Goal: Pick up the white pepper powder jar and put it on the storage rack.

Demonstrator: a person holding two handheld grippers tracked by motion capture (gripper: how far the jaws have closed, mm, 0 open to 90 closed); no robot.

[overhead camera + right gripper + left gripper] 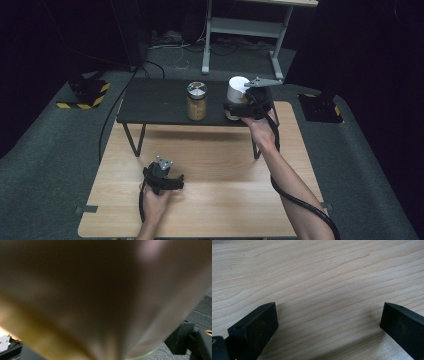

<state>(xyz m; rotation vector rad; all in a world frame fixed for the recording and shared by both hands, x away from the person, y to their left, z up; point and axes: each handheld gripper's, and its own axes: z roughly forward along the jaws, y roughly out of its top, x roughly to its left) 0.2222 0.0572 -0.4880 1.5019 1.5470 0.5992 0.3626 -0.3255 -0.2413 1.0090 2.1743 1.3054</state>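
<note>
Idleness marks the left gripper (161,176), jaws wide over the wooden table (225,200), while farther off we judge the right gripper (240,107) straddling, pads loosened, the white container (237,90) on the black shelf (155,102), withdrawal outstanding.

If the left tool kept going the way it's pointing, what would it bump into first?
Probably the wooden tabletop. The left tool points down at bare wood grain, with its open jaws apart and nothing between them. How near the wood is, I can't tell.
</note>
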